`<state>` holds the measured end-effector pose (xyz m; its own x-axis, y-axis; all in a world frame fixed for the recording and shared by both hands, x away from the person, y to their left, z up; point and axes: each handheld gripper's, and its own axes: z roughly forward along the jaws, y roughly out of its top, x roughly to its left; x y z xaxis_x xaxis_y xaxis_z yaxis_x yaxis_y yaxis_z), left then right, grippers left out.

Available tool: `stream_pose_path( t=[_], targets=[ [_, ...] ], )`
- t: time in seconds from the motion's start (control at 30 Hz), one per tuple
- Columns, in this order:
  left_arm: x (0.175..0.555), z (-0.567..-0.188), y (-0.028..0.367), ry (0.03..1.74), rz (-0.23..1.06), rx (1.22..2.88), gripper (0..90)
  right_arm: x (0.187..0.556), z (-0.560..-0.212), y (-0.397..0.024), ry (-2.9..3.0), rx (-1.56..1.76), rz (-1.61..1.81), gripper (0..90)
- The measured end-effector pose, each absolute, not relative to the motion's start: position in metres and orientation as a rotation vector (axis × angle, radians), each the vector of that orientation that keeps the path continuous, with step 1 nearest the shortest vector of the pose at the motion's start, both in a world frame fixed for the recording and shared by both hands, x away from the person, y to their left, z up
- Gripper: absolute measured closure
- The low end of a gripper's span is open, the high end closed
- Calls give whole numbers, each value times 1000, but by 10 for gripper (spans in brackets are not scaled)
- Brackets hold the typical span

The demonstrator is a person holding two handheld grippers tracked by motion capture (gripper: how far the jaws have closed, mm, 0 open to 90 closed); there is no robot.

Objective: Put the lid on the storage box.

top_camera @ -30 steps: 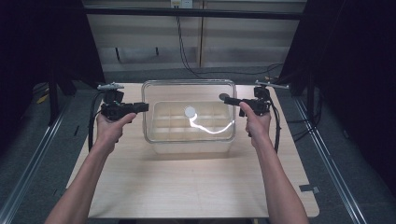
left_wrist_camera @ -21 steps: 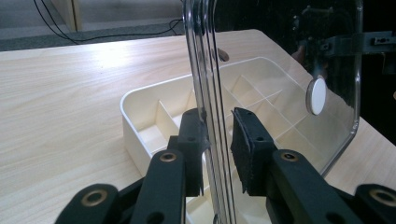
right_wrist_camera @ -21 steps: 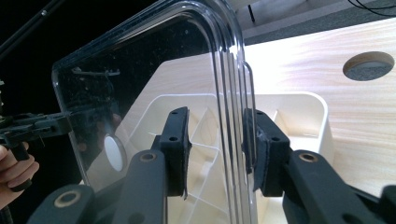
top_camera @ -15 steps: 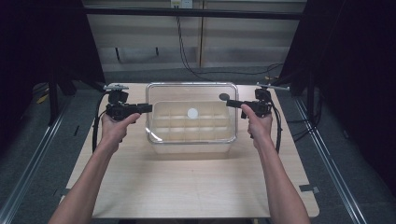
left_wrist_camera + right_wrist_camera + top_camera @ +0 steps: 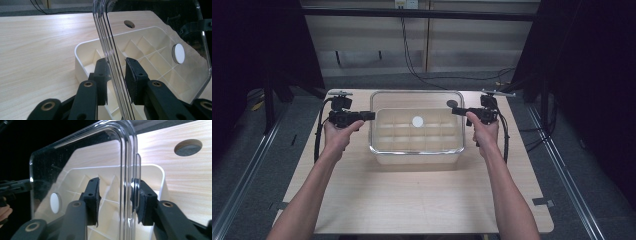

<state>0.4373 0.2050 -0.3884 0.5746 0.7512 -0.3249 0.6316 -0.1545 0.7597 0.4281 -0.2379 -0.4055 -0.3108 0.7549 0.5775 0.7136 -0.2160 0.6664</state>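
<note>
Clear lid (image 5: 384,100): held level right over the box, mid-table towards the far edge, one short edge in each pair of tongs, which keeps it flat and square for lowering on, by my read. Whether it already rests on the rim, I cannot tell.
Table (image 5: 412,200): pale wood, carrying the box.
Box (image 5: 80,65): cream organiser, seen through the lid; a grid of compartments, every one that shows is empty.
Left tongs (image 5: 371,116): clenched on the lid's left edge, pads pressing both faces in the left gripper view.
Right tongs (image 5: 454,110): straddling the right edge, but the jaws have just been opening. One pad stands clear of the plastic, so no squeeze; looks like a let-go.
White disc (image 5: 417,121): round, at the lid's middle.
</note>
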Motion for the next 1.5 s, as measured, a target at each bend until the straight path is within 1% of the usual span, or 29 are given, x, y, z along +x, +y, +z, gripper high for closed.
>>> stream_pose_path(
  t=[0.17, 0.37, 0.67, 0.77, 0.93, 1.43, 1.5],
  targets=[
    [441, -393, 206, 1133, 135, 1851, 721, 434, -411, -234, 1948, 1843, 1548, 557],
    [448, -402, 206, 1176, 77, 1833, 708, 438, -415, -230, 1961, 1851, 1480, 524],
    [454, -411, 205, 1186, 57, 1836, 680, 443, -423, -225, 1966, 1867, 1422, 481],
    [456, -415, 204, 1188, 49, 1838, 669, 445, -428, -222, 1972, 1877, 1380, 440],
    [458, -423, 202, 1209, 40, 1835, 643, 447, -433, -216, 1953, 1881, 1337, 404],
    [457, -422, 203, 1192, 41, 1835, 641, 444, -428, -214, 1955, 1829, 1318, 393],
    [457, -424, 203, 1208, 30, 1821, 642, 444, -430, -213, 1957, 1832, 1295, 378]
  ],
)
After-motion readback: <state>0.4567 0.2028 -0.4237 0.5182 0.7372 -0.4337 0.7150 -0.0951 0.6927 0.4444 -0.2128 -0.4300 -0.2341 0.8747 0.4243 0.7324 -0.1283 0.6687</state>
